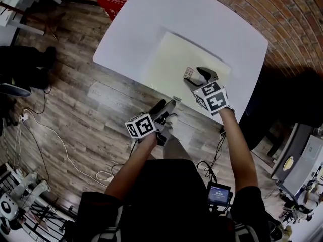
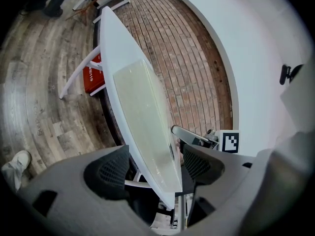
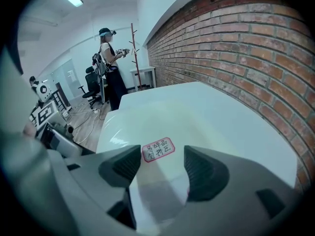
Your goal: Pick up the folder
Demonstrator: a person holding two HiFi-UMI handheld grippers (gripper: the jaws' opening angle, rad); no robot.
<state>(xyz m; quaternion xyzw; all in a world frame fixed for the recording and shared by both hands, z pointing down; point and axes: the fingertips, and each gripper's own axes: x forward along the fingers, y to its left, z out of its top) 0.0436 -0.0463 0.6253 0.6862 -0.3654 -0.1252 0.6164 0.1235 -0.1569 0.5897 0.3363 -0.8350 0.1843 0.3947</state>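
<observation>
A: Where is the folder sitting?

B: The pale folder (image 1: 181,59) is lying flat on the white tabletop (image 1: 151,14), filling the middle and reaching toward the 6 o'clock edge in the head view. A red-bordered label (image 1: 188,73) is showing near the folder's 5 o'clock side.

A: What is the right claw doing?

B: The right claw (image 1: 194,77) is hanging over that label and pointing steeply down. In the right gripper view the right claw (image 3: 162,159) is standing spread, with the label (image 3: 158,149) and bare folder (image 3: 128,127) showing between its 2 tips. The pads are pressing on nothing.

A: And the left claw?

B: The left claw (image 1: 166,105) is sitting at the tabletop's 6 o'clock edge, at about 7 o'clock from the right claw. In the left gripper view the left claw (image 2: 157,156) is also standing spread, 1 jaw on each side of the tabletop (image 2: 110,38) edge. The folder (image 2: 142,107) is running up toward 11 o'clock from between them. Its near corner seems to be lying in the gap, though the wide-angle bend is making that hard to judge. I am seeing daylight between both pads and the slab.

A: Anything around it?

B: A brick wall (image 1: 282,14) is curving past from 12 to 3 o'clock, and wooden floor (image 1: 65,100) is filling the 9 o'clock side.
</observation>
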